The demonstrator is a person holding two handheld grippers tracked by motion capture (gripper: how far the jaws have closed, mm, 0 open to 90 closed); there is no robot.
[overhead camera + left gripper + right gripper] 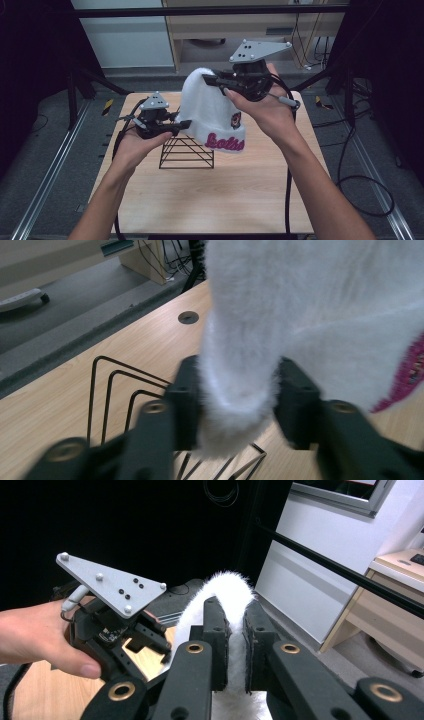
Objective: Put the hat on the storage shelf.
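Observation:
A white fluffy beanie (210,112) with pink lettering on its cuff hangs in the air above a black wire rack (186,152). My right gripper (210,80) is shut on the beanie's crown, its jaws (235,630) pinching the white fabric (227,587) from the right. My left gripper (182,124) grips the beanie's lower left side. In the left gripper view its jaws (237,405) press on a thick fold of the fabric (310,305), with the rack (115,385) just below. The left gripper (155,640) and the hand holding it appear in the right gripper view.
The rack stands near the middle of a light wooden table (210,200). Black cables (350,185) trail off the table's right side onto the grey floor. A wooden cabinet (225,35) and dark frame posts stand behind the table.

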